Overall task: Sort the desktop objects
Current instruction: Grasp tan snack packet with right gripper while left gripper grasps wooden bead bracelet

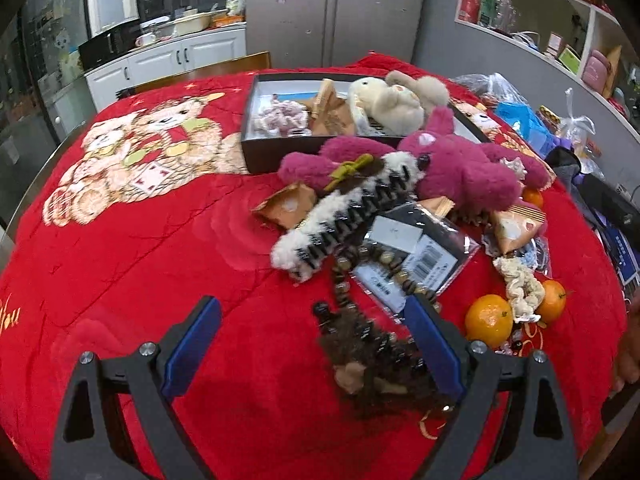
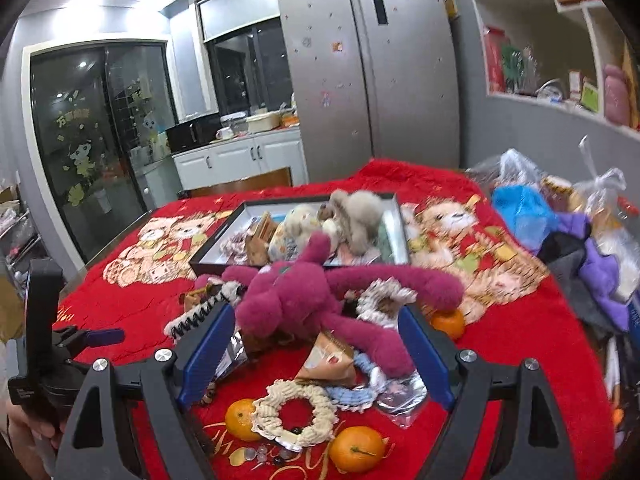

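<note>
A pile of objects lies on the red blanket (image 1: 132, 256): a magenta plush bear (image 1: 452, 168) (image 2: 296, 300), a fluffy black-and-white hair claw (image 1: 340, 216), a bead bracelet (image 1: 376, 264) over bagged cards (image 1: 416, 252), snack packets (image 1: 288, 204), cream scrunchies (image 2: 296, 408) and tangerines (image 1: 489, 320) (image 2: 356, 449). A dark box (image 1: 280, 152) (image 2: 216, 260) at the back holds a cream plush rabbit (image 1: 392, 100) and small items. My left gripper (image 1: 312, 332) is open above a brown fuzzy hair clip (image 1: 372, 352). My right gripper (image 2: 316, 332) is open around the bear's legs, not touching.
Plastic bags and clothes (image 2: 560, 224) crowd the table's right side. The left gripper's body (image 2: 44, 340) shows at the left in the right wrist view. A fridge (image 2: 372, 72), white cabinets (image 1: 168, 60) and a wooden chair back (image 1: 224, 66) stand behind the table.
</note>
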